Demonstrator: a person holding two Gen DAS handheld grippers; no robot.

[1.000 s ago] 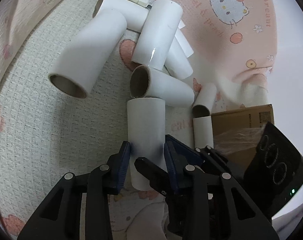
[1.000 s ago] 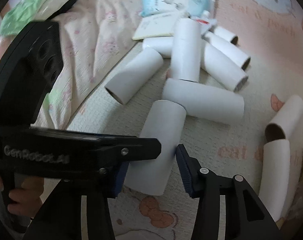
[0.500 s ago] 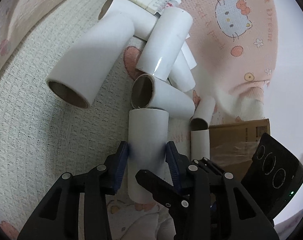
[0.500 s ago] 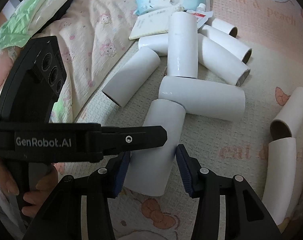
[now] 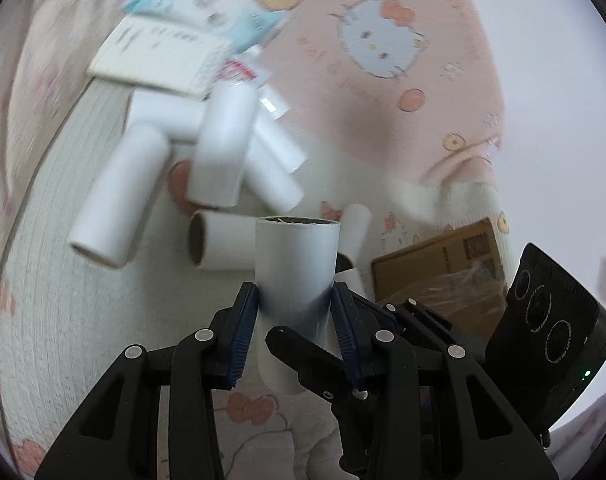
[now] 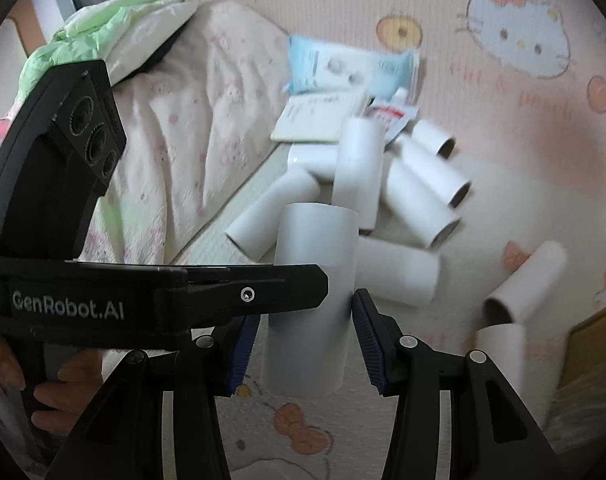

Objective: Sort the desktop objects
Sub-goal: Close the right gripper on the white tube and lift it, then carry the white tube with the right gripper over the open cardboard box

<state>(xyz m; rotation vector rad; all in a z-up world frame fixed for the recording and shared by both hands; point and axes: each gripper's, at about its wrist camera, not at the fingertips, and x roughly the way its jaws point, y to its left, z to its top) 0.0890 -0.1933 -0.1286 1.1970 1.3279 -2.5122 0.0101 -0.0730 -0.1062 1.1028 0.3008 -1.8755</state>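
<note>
One white cardboard tube [image 5: 297, 264] [image 6: 315, 264] hangs upright above the mat, held by both grippers at once. My left gripper [image 5: 295, 320] is shut on its lower half, pads pressing both sides. In the right wrist view my right gripper [image 6: 305, 340] clamps the same tube from below. One of the left gripper's fingers [image 6: 263, 292] crosses in front from the left, and one of the right gripper's fingers [image 5: 303, 356] crosses low in the left wrist view. A heap of several more white tubes [image 5: 219, 160] [image 6: 419, 200] lies beyond on the knit mat [image 5: 63, 300].
A cardboard box [image 5: 443, 272] lies to the right, with two small tubes [image 6: 523, 280] beside it. A notebook [image 5: 159, 64], a blue packet [image 5: 207, 12] and a small squeeze tube [image 6: 395, 114] lie behind the heap. Rumpled bedding [image 6: 175, 120] rises at the left. A hand [image 6: 59, 408] holds the left gripper.
Both grippers have risen together and lifted the tube off the mat, tipping it upright. The heap looks farther away and blurred by the motion.
</note>
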